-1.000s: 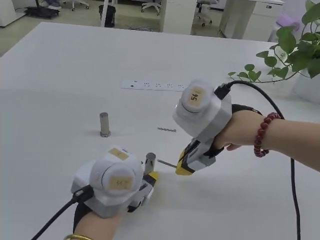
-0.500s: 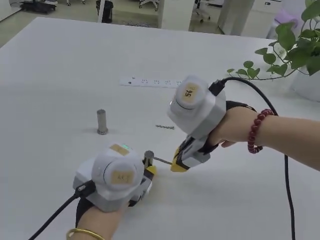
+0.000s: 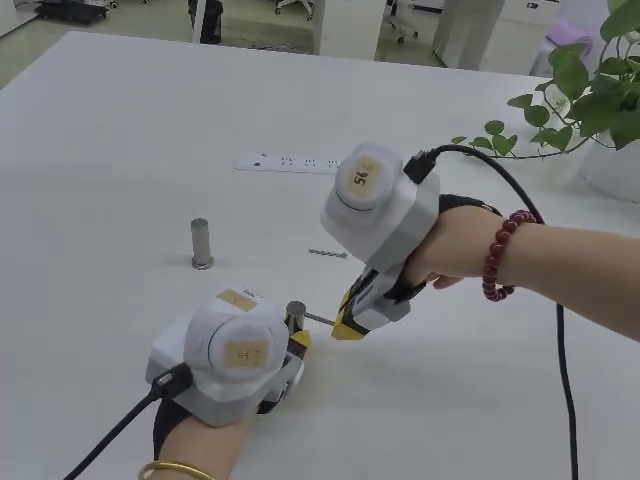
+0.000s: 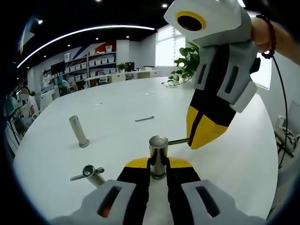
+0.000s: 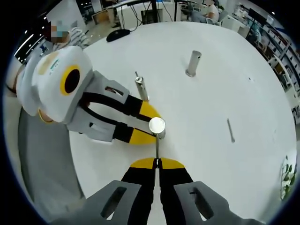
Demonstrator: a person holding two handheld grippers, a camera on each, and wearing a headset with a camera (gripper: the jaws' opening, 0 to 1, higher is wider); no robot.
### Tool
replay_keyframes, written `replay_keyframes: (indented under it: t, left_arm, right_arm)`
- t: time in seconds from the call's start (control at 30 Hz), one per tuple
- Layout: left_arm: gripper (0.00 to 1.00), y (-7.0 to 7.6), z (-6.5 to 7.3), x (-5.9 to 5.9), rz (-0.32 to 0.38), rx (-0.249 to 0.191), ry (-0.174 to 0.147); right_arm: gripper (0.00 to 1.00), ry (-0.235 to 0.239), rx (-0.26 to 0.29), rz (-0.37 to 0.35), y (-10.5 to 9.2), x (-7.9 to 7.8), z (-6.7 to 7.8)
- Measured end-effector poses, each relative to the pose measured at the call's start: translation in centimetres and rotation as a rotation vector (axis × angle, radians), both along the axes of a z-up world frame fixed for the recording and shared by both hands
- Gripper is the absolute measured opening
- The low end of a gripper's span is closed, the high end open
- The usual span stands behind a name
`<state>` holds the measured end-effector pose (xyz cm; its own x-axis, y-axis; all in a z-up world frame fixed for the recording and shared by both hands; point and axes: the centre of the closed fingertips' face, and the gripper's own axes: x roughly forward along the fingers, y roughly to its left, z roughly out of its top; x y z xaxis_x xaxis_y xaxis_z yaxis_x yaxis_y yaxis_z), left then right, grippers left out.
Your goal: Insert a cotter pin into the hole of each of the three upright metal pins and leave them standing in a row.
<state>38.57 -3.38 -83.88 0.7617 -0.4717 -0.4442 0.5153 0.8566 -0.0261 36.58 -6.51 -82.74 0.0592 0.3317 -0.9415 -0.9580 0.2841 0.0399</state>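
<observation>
A short steel pin (image 4: 158, 152) stands upright, and my left gripper (image 4: 158, 165) is shut on its lower part. My right gripper (image 5: 157, 163) is shut on a thin cotter pin (image 5: 157, 149), held level. The cotter pin's tip (image 4: 177, 140) meets the held pin's side just below its top (image 5: 157, 125). In the head view the held pin (image 3: 296, 314) stands between the left gripper (image 3: 298, 342) and the right gripper (image 3: 345, 327). A second pin (image 3: 201, 243) stands free farther left. A third pin (image 4: 90, 172) with a cotter pin through it stands beside my left gripper.
A loose cotter pin (image 3: 328, 254) lies on the white table (image 3: 120, 150) behind the grippers. A white power strip (image 3: 290, 162) lies farther back. A potted plant (image 3: 590, 90) stands at the right edge. The right gripper's black cable (image 3: 555, 330) trails over the table.
My right gripper has moved left with the cotter pin, closing the gap to the held pin. The left gripper and its pin have stayed put.
</observation>
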Motion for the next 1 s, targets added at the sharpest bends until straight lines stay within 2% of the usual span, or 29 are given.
replay_keyframes:
  t: [0.1, 0.43, 0.7, 0.93, 1.0]
  left_arm:
    - [0.11, 0.1, 0.0, 0.0, 0.007, -0.002, 0.001]
    - [0.11, 0.0, -0.1, 0.1, 0.014, -0.006, 0.007]
    - [0.11, 0.1, -0.2, 0.1, 0.031, -0.024, 0.023]
    - [0.11, 0.0, -0.2, 0.1, 0.046, -0.022, 0.020]
    - [0.11, 0.0, -0.2, 0.1, 0.051, -0.021, 0.018]
  right_arm:
    - [0.03, -0.006, -0.012, 0.008, 0.0, 0.1, 0.0]
    - [0.03, 0.017, 0.026, -0.044, 0.9, 0.2, 0.2]
    - [0.03, -0.011, 0.031, -0.022, 1.9, 0.6, 0.3]
    - [0.04, -0.027, 0.049, -0.006, 2.3, 0.7, 0.4]
    - [0.04, -0.041, 0.059, 0.020, 2.4, 0.6, 0.5]
